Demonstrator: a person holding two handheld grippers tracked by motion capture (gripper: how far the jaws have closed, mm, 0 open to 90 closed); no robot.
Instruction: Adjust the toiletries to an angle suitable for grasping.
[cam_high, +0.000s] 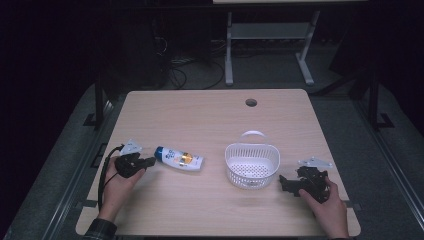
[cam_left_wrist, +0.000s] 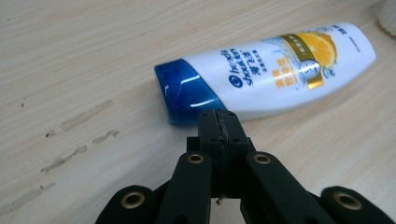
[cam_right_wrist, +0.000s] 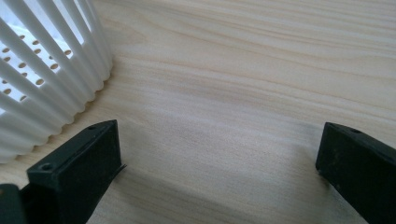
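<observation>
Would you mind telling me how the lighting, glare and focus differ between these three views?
High view: dim, the floor beyond the table nearly black, detail soft. Left gripper view: bright and sharp on the shampoo bottle, with glare streaks on its blue cap; the left gripper sits shut beneath it. Right gripper view: evenly lit, the white basket nearly overexposed, and the right gripper shadows the wood.

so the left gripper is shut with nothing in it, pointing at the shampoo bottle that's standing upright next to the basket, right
Not quite: the shampoo bottle lies on its side on the table, as the left gripper view shows. The rest holds: the left gripper is shut on nothing and points at it, with the basket nearby.
</observation>
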